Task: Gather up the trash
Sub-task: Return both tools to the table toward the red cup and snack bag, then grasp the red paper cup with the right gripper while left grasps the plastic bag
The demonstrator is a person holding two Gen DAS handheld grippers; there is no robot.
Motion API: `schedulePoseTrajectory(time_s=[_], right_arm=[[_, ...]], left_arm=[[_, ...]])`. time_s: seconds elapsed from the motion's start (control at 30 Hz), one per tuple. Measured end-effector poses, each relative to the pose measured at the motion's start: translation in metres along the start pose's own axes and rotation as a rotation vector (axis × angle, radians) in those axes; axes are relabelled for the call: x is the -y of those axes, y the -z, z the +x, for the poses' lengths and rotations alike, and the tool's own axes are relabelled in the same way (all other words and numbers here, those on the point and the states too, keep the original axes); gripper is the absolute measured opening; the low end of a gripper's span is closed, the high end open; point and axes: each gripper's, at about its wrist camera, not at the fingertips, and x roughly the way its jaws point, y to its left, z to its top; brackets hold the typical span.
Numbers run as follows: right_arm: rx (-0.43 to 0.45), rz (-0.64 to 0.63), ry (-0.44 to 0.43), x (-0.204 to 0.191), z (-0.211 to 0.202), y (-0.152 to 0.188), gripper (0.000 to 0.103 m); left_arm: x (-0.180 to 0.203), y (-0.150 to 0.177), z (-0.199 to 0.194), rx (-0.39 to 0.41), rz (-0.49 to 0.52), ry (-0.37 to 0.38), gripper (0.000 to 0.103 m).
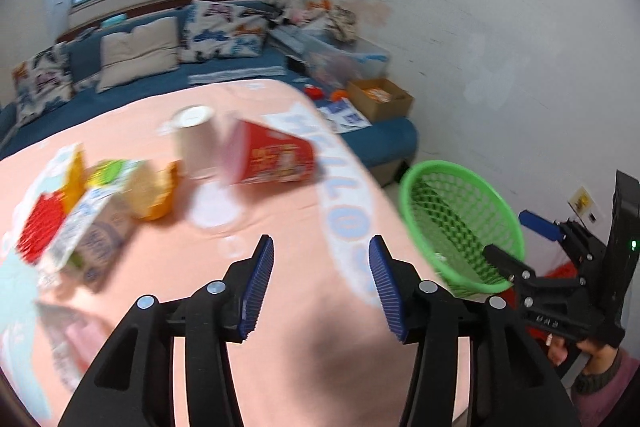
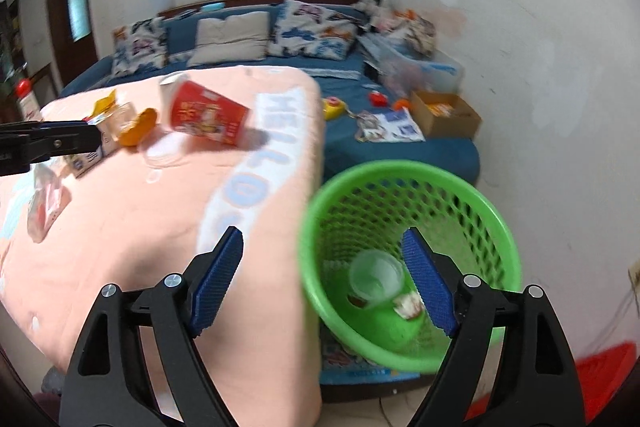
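Note:
Trash lies on the pink tablecloth [image 1: 288, 359]: a red paper cup [image 1: 276, 159] on its side, a white cup [image 1: 196, 139] behind it, a clear lid [image 1: 214, 207], an orange wrapper [image 1: 156, 191] and a carton [image 1: 92, 239]. My left gripper [image 1: 321, 247] is open over bare cloth, short of the red cup, with nothing between its pads. A green mesh basket [image 2: 400, 169] stands off the table's right edge. It holds a clear plastic cup [image 2: 376, 277] and a crumpled scrap [image 2: 408, 305]. My right gripper [image 2: 322, 233] is open and empty, straddling the basket rim and the table edge.
A blue sofa [image 2: 400, 147] with cushions runs behind the table, with a cardboard box [image 2: 444, 115] and papers on it. A white wall is close on the right. A clear plastic bag [image 1: 68, 339] lies at the table's near left. A person's hand [image 1: 592, 351] grips the right tool.

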Motion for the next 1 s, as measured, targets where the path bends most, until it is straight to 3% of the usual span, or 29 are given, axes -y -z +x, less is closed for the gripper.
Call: schedulePoseTrajectory(time_s=[0.37,0.8,1.0], right_arm=[[0.007,-0.179,-0.101,-0.05,0.04,-0.042,0.086],[-0.027,-0.458,-0.229,-0.097,0.119,-0.098,0.089],[-0.04,-0.604,-0.262,-0.111,0.155,-0.115,0.09]], left_arm=[[-0.095,0.035,-0.049,0.015,-0.133,-0.17,0.056],[-0.169,0.081,-0.083,0.006,-0.277,-0.325,0.071],[-0.195,0.104,-0.084,-0.037,-0.337,-0.365,0.072]])
